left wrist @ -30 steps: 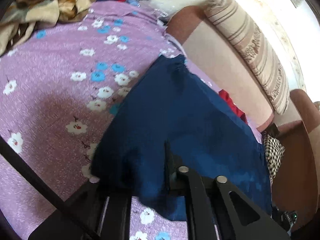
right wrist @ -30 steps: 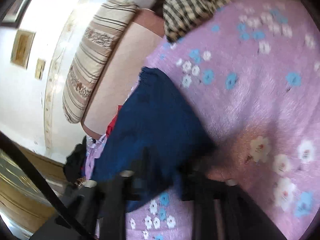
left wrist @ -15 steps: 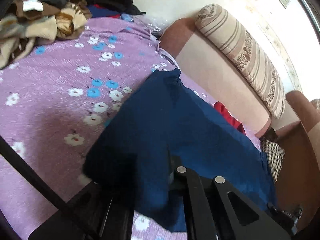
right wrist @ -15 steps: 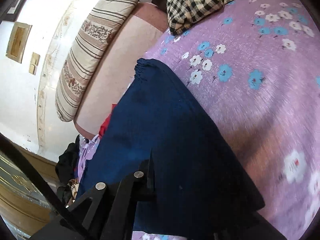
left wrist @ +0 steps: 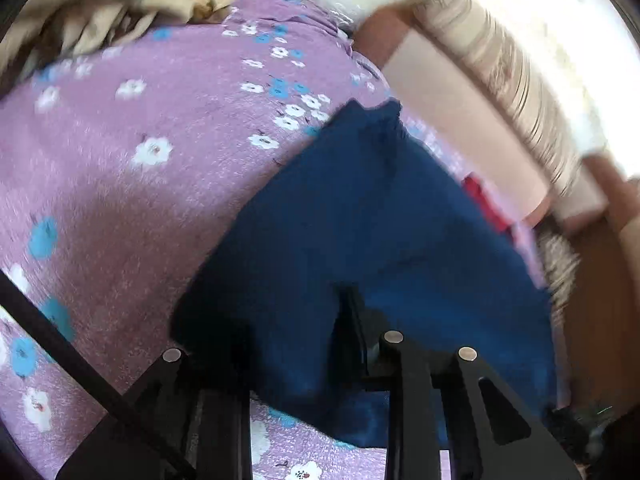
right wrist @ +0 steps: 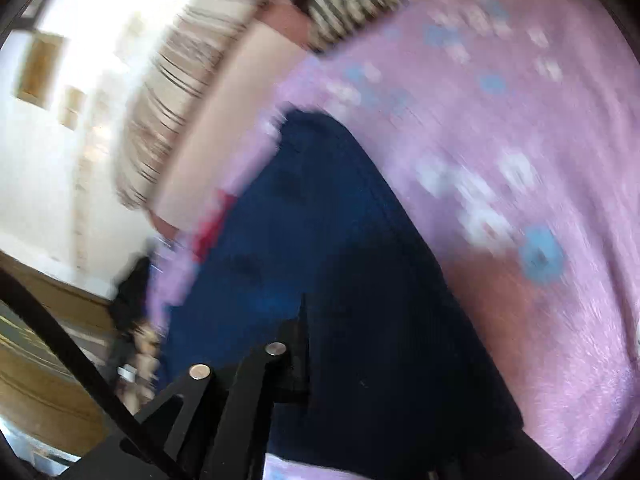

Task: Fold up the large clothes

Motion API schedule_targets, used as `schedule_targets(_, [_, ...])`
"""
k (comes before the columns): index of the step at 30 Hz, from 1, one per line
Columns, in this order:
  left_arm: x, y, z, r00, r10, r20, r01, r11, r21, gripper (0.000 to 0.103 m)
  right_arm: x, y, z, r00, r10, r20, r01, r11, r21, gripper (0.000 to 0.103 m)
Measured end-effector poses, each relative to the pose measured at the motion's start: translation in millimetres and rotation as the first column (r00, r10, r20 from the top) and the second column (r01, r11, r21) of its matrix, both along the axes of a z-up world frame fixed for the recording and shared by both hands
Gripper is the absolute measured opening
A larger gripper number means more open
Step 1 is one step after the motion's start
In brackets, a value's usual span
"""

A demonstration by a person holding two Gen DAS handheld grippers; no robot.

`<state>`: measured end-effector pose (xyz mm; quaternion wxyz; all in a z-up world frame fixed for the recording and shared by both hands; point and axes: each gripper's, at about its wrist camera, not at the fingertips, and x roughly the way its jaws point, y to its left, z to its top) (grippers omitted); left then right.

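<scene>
A dark blue garment [left wrist: 360,220] lies on a purple flowered bedsheet [left wrist: 160,140], its gathered far end toward the sofa. My left gripper [left wrist: 296,320] is shut on the garment's near edge, the cloth draped between and over its fingers. In the right wrist view the same blue garment [right wrist: 320,260] runs away from my right gripper [right wrist: 360,360], which is shut on its near edge; cloth covers the right finger. Both views are blurred by motion.
A striped bolster [left wrist: 500,80] rests on a pink sofa back [left wrist: 440,92]. A heap of brown and beige clothes [left wrist: 120,8] lies at the bed's far left. A red item [left wrist: 484,200] and a checked cloth [right wrist: 360,0] sit near the sofa.
Both grippers have moved with the garment's near edge still held; the views shifted and blurred. The blue cloth stays stretched between them on the sheet.
</scene>
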<state>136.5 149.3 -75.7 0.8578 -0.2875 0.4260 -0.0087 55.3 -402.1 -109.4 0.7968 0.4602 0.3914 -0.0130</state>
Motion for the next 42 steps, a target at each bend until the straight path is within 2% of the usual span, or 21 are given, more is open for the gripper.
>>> schedule_targets(2, [-10.2, 9.6, 15.8, 0.999, 0.046, -0.011, -0.046, 0.999, 0.027, 0.040, -11.7, -12.9, -11.8, 0.999, -0.044, -0.001, 0.044, 0.992, 0.116, 0.023])
schedule_targets(3, [-19.3, 16.4, 24.8, 0.997, 0.076, 0.011, -0.076, 0.996, 0.034, 0.044, -19.7, -19.0, -4.8, 0.998, -0.059, -0.014, 0.060, 0.992, 0.107, 0.030])
schedule_targets(5, [-41.3, 30.7, 48.0, 0.984, 0.153, 0.093, -0.162, 0.982, 0.096, 0.047, -38.8, -27.4, 15.6, 0.995, -0.099, -0.016, 0.100, 0.995, 0.027, 0.036])
schedule_targets(7, [-58.1, 36.2, 73.2, 0.954, 0.225, 0.199, -0.266, 0.941, 0.210, 0.048, -63.0, -36.0, 40.1, 0.982, -0.188, -0.021, 0.185, 0.978, -0.094, 0.040])
schedule_targets(8, [-57.5, 31.2, 84.9, 0.946, 0.213, 0.243, -0.274, 0.927, 0.256, 0.048, -72.9, -38.8, 53.7, 0.972, -0.236, 0.000, 0.233, 0.958, -0.166, 0.040])
schedule_targets(10, [-38.4, 5.4, 99.8, 0.958, 0.111, 0.263, -0.202, 0.914, 0.351, 0.051, -82.0, -37.5, 84.8, 0.957, -0.271, 0.099, 0.288, 0.919, -0.268, 0.040])
schedule_targets(11, [-25.6, -6.6, 101.1, 0.967, 0.050, 0.251, -0.141, 0.924, 0.357, 0.067, -79.0, -32.9, 95.9, 0.957, -0.259, 0.129, 0.287, 0.905, -0.313, 0.040])
schedule_targets(12, [-7.2, -21.8, 99.0, 0.975, -0.031, 0.219, -0.050, 0.934, 0.354, 0.077, -64.2, -20.0, 108.2, 0.968, -0.192, 0.161, 0.240, 0.898, -0.370, 0.040])
schedule_targets(13, [14.5, -41.3, 93.5, 0.978, -0.114, 0.177, 0.044, 0.933, 0.358, 0.077, -45.8, -7.6, 112.6, 0.980, -0.101, 0.170, 0.160, 0.909, -0.384, 0.041])
schedule_targets(15, [59.1, -81.7, 74.7, 0.962, -0.258, 0.092, 0.206, 0.901, 0.381, 0.076, -3.4, 18.9, 107.6, 0.986, 0.074, 0.152, -0.013, 0.929, -0.369, 0.042])
schedule_targets(17, [90.1, -107.7, 51.9, 0.953, -0.303, 0.005, 0.273, 0.867, 0.417, 0.076, 39.2, 44.6, 94.1, 0.966, 0.203, 0.159, -0.138, 0.929, -0.345, 0.041])
schedule_targets(21, [124.8, -106.1, 18.4, 0.953, -0.290, -0.089, 0.299, 0.842, 0.448, 0.076, 104.4, 58.2, 39.7, 0.954, 0.298, 0.036, -0.277, 0.920, -0.278, 0.040])
schedule_targets(23, [121.1, -89.4, 20.1, 0.957, -0.287, -0.045, 0.279, 0.865, 0.417, 0.076, 107.3, 47.8, 22.6, 0.965, 0.263, -0.005, -0.251, 0.916, -0.314, 0.026])
schedule_targets(25, [118.8, -71.0, 17.8, 0.965, -0.260, -0.046, 0.255, 0.874, 0.413, 0.076, 99.7, 24.8, 8.4, 0.969, 0.245, 0.014, -0.234, 0.938, -0.256, 0.000])
schedule_targets(28, [116.1, -57.0, 13.7, 0.970, -0.241, -0.036, 0.236, 0.896, 0.376, 0.076, 87.3, 3.1, 2.4, 0.976, 0.214, 0.026, -0.202, 0.950, -0.238, 0.000])
schedule_targets(32, [99.9, -53.0, 19.7, 0.972, -0.230, -0.054, 0.230, 0.871, 0.435, 0.076, 69.5, -16.9, 12.0, 0.992, 0.129, -0.001, -0.125, 0.964, -0.233, 0.000])
schedule_targets(33, [90.2, -54.6, 24.4, 0.973, -0.225, -0.056, 0.226, 0.866, 0.446, 0.076, 59.4, -23.1, 17.6, 0.995, 0.102, -0.010, -0.101, 0.966, -0.236, 0.001])
schedule_targets(35, [70.4, -58.6, 38.5, 0.973, -0.231, -0.019, 0.215, 0.869, 0.446, 0.076, 39.8, -29.1, 32.6, 0.997, 0.080, 0.007, -0.076, 0.967, -0.242, 0.021])
schedule_targets(36, [58.5, -64.3, 46.6, 0.970, -0.245, 0.010, 0.217, 0.880, 0.423, 0.077, 26.6, -31.5, 39.8, 0.997, 0.073, 0.032, -0.064, 0.970, -0.236, 0.047])
schedule_targets(37, [46.6, -71.2, 53.4, 0.961, -0.272, 0.038, 0.238, 0.893, 0.382, 0.078, 9.3, -34.2, 46.4, 0.997, 0.051, 0.066, -0.034, 0.973, -0.227, 0.065])
schedule_targets(42, [14.8, -123.4, 58.8, 0.915, -0.397, 0.072, 0.357, 0.880, 0.312, 0.081, -53.5, -39.1, 52.1, 0.992, -0.037, 0.124, 0.055, 0.988, -0.143, 0.066])
